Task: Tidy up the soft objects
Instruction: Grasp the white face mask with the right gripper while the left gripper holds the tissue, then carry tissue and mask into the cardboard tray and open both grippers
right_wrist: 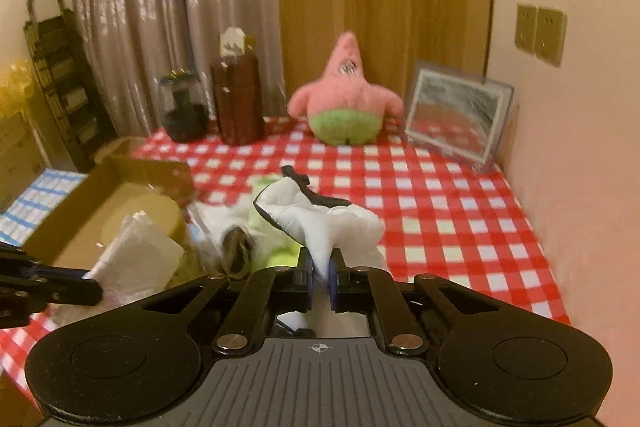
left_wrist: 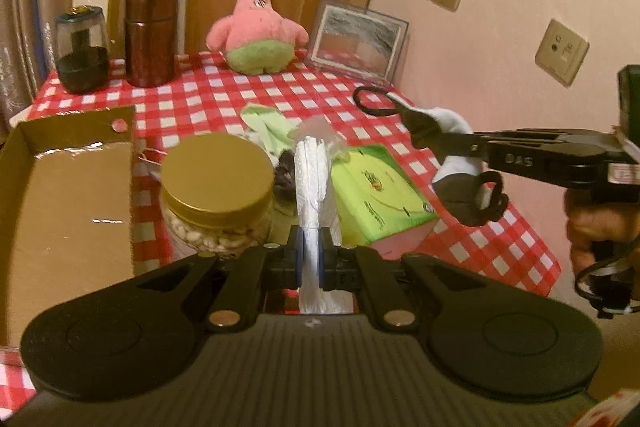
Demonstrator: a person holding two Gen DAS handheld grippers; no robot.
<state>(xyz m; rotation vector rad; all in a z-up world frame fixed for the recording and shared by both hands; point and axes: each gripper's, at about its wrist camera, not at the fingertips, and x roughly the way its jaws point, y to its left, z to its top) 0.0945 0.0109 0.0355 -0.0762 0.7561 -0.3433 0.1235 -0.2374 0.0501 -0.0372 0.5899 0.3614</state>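
My left gripper (left_wrist: 311, 247) is shut on a white tissue pack (left_wrist: 311, 183) and holds it upright above the red checked table (left_wrist: 224, 95). It also shows at the left of the right wrist view (right_wrist: 136, 251). My right gripper (right_wrist: 320, 273) is shut on a white and grey sock (right_wrist: 320, 219); in the left wrist view the sock (left_wrist: 452, 123) hangs from its fingers (left_wrist: 432, 135) at the right. A pink and green starfish plush (left_wrist: 256, 27) sits at the back of the table.
An open cardboard box (left_wrist: 60, 195) lies at the left. A gold-lidded jar (left_wrist: 216, 195), a green tissue box (left_wrist: 380, 195) and a green cloth (left_wrist: 268, 121) sit mid-table. Two dark jars (left_wrist: 150, 35) and a picture frame (left_wrist: 356, 41) stand at the back.
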